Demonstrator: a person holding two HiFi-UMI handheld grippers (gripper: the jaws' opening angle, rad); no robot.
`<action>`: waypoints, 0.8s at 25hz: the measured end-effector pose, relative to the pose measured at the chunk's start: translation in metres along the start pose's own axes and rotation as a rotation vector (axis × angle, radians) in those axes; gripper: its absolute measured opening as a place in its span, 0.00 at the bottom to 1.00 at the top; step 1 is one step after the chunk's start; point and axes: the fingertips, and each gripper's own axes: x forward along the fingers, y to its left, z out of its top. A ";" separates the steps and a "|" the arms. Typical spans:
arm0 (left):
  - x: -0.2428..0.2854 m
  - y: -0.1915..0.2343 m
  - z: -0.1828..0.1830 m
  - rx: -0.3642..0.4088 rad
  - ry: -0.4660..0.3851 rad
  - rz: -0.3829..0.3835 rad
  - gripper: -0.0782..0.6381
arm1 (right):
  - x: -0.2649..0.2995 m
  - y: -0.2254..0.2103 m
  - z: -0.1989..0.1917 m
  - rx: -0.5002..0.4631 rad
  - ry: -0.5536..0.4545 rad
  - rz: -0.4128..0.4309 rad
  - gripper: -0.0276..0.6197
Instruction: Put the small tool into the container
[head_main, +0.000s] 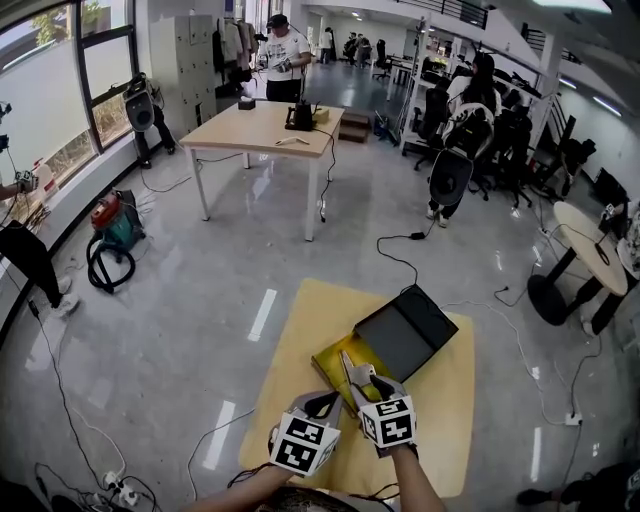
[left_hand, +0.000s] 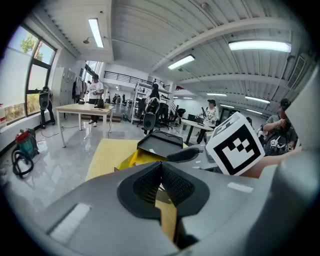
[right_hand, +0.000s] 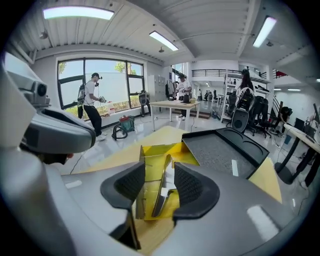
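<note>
A yellow open box, the container (head_main: 333, 362), lies on a yellow mat (head_main: 300, 330), with its black lid (head_main: 405, 332) folded back to the right. My right gripper (head_main: 360, 380) hovers over the box. In the right gripper view a slim metal tool (right_hand: 161, 187) stands on edge between the jaws of that gripper (right_hand: 159, 185), close against the right pad, over the container (right_hand: 155, 160). A gap shows between the tool and the left pad. My left gripper (head_main: 322, 402) waits beside it to the left, and in its own view the gripper (left_hand: 161, 182) is shut on nothing.
The mat lies on a glossy grey floor crossed by cables (head_main: 395, 255). A wooden table (head_main: 262, 128) stands farther back, with a person behind it. A vacuum cleaner (head_main: 112, 230) stands at the left, and office chairs and a round table (head_main: 590, 245) at the right.
</note>
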 end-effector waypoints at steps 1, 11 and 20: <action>-0.001 -0.014 -0.008 0.001 -0.003 0.002 0.12 | -0.012 -0.001 -0.010 0.010 -0.015 0.003 0.33; -0.056 -0.105 -0.003 0.012 -0.054 -0.006 0.13 | -0.138 0.023 -0.014 0.068 -0.160 -0.004 0.21; -0.041 -0.168 0.002 0.063 -0.125 -0.013 0.13 | -0.208 0.003 -0.028 0.074 -0.290 -0.037 0.15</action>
